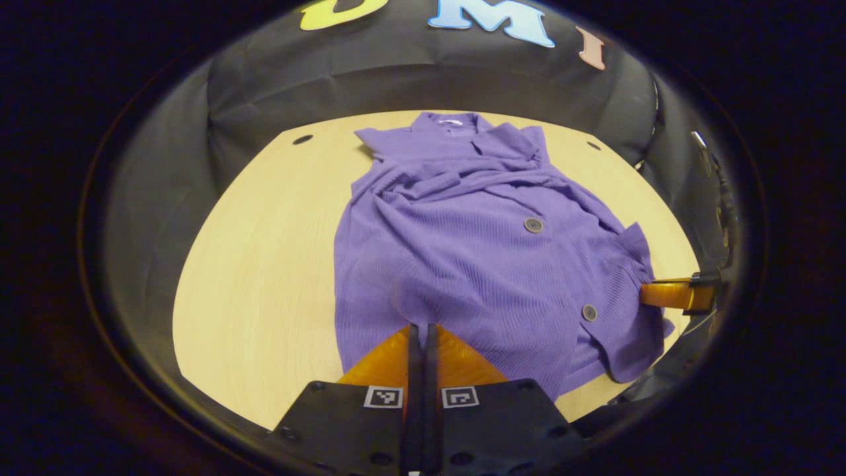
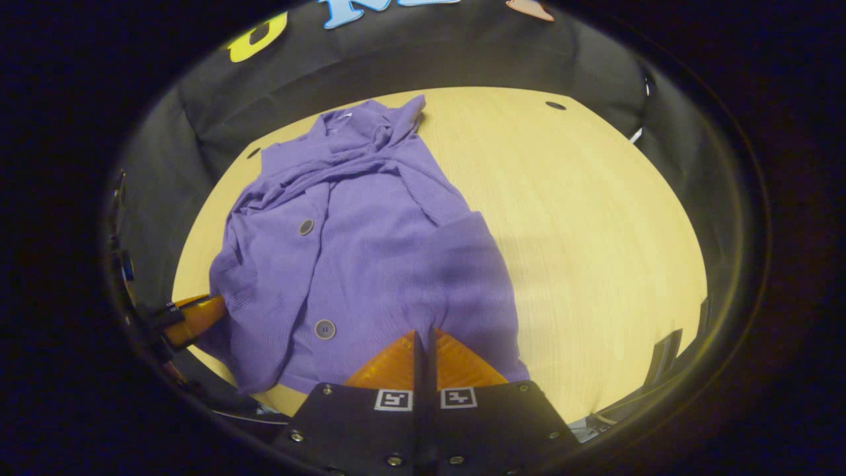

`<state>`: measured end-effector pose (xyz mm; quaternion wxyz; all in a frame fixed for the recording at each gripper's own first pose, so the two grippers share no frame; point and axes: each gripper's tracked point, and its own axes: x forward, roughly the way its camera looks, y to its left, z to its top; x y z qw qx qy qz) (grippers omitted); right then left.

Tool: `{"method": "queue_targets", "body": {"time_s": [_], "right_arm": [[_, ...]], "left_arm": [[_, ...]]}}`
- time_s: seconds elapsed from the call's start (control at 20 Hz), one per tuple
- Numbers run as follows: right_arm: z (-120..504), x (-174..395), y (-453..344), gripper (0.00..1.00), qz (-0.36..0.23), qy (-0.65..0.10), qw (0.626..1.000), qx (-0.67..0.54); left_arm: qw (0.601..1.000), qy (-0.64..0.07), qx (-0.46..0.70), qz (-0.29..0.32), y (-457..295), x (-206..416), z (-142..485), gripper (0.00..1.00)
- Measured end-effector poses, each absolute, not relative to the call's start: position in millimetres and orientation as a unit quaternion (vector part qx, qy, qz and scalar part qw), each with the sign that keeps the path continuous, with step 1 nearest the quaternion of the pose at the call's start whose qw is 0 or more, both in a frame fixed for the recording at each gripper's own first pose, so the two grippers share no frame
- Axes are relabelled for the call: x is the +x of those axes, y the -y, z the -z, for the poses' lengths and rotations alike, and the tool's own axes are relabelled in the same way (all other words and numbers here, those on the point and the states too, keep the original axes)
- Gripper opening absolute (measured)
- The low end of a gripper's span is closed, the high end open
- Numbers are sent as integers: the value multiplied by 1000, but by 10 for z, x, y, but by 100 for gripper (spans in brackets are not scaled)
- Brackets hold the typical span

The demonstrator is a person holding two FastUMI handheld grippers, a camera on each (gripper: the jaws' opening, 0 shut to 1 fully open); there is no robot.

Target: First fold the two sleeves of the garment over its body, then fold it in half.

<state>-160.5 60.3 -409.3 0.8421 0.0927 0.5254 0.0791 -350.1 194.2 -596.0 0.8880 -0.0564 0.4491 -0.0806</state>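
While both tongs pinch its hem, the cardigan lies flat.

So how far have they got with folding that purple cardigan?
The sleeves look done: both lie folded across the chest of the purple cardigan, which is spread on the wooden table. In hand: the left gripper and right gripper each look pinched on the cardigan's near hem. Left: folding it in half, since it lies full length with both buttons showing.
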Motion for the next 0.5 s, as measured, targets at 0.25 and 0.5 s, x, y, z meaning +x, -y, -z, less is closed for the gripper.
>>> {"method": "queue_targets", "body": {"time_s": [0.25, 0.5], "right_arm": [[3868, -1202, -683, 1, -86, -493, 860, 104], [3684, -702, -727, 1, -90, -461, 876, 112]], "left_arm": [[904, -416, -61, 80, -1966, -3061, 5680, 7], [915, -390, -63, 83, -1949, -2598, 5470, 7]]}}
